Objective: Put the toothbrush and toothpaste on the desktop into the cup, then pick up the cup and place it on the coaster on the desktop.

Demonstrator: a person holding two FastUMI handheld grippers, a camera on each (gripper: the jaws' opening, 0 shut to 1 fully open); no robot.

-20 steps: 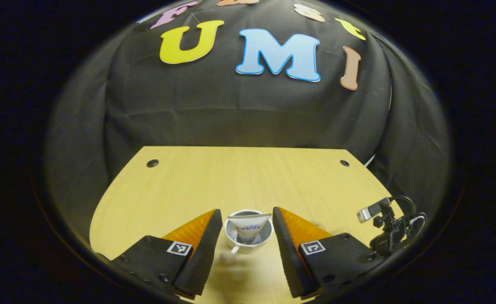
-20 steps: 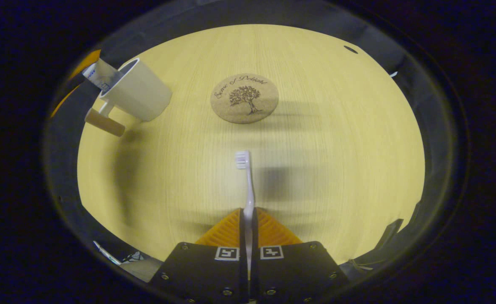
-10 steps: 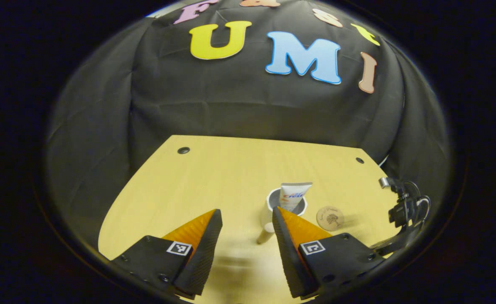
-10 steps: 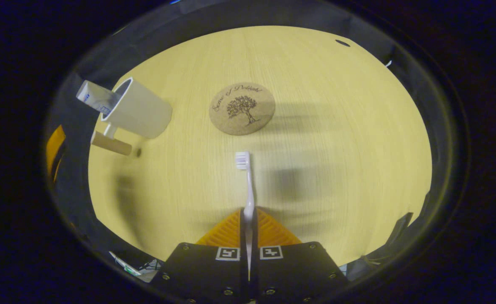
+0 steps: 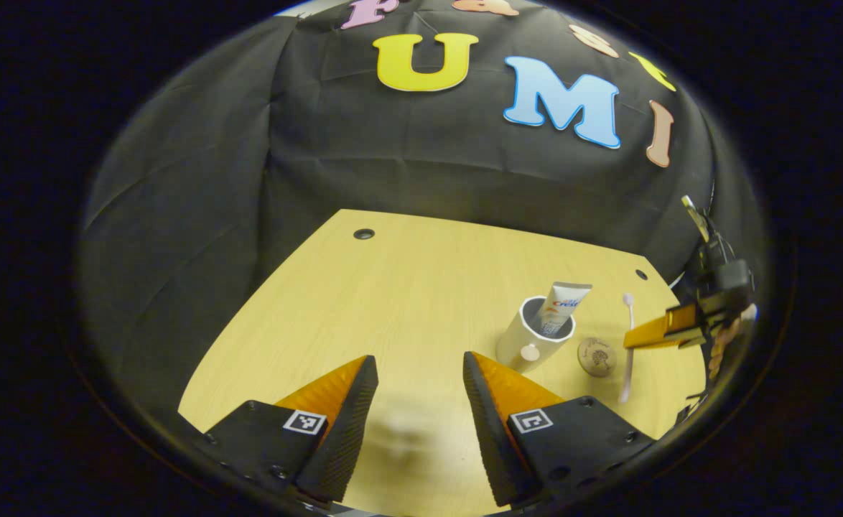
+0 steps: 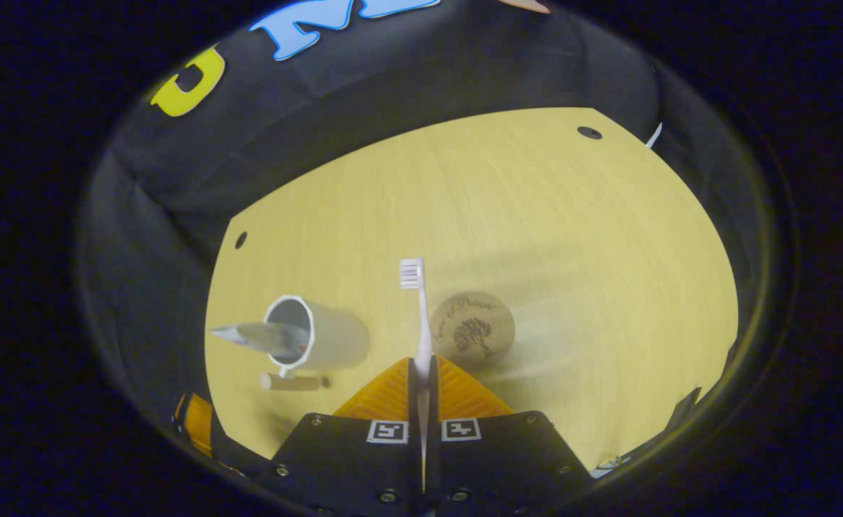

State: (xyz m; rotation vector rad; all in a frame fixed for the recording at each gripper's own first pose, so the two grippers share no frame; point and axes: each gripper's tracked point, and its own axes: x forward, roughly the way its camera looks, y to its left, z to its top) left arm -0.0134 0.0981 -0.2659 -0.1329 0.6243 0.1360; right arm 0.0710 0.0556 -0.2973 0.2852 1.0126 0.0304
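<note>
A white cup (image 5: 529,339) with a wooden handle stands on the yellow desktop (image 5: 407,301), and the toothpaste tube (image 5: 562,307) leans out of it. My left gripper (image 5: 418,373) hangs open, down-left of the cup in its view, with nothing between its fingers. The right gripper (image 6: 421,368) is shut on the white toothbrush (image 6: 417,309), held above the table with its bristles pointing away from me. In the right gripper view the cup (image 6: 321,339) sits to the left of the brush and the round cork coaster (image 6: 473,332) just to its right. The left gripper view shows the right gripper (image 5: 669,330) holding the toothbrush (image 5: 627,345) upright beside the coaster (image 5: 597,356).
Black cloth walls close in the back and sides of the desktop (image 6: 508,215). Small dark holes (image 5: 363,233) mark the far corners of the table. Bare wood stretches left of the cup and beyond it.
The left gripper has drawn back and left, away from the cup. The right gripper has lifted and tilted with the toothbrush, so cup and coaster now sit low, either side of the brush.
</note>
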